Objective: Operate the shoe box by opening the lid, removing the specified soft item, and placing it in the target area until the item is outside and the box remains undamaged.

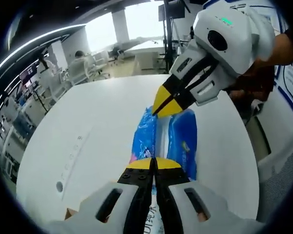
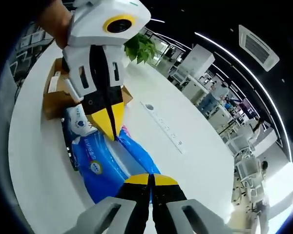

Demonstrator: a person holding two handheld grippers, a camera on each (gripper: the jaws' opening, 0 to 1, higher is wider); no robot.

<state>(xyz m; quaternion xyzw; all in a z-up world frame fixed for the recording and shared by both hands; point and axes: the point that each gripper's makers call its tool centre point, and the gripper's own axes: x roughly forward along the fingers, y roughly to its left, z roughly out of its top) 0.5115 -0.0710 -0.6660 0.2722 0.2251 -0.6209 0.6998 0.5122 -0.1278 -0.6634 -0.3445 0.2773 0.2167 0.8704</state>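
Since we've got both grippers pinched on opposite ends of the blue soft pack [image 2: 105, 163], left gripper [image 1: 155, 164] and right gripper [image 2: 150, 179] jaws closed on it, it hangs over the white table [image 1: 102, 126] near the shoe box [image 2: 56, 92]. It looks light, squishy and slick, so grab the crimped ends.

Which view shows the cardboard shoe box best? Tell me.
The right gripper view: the cardboard shoe box lies on the white table behind the blue pack. The left gripper view catches a brown corner at most.
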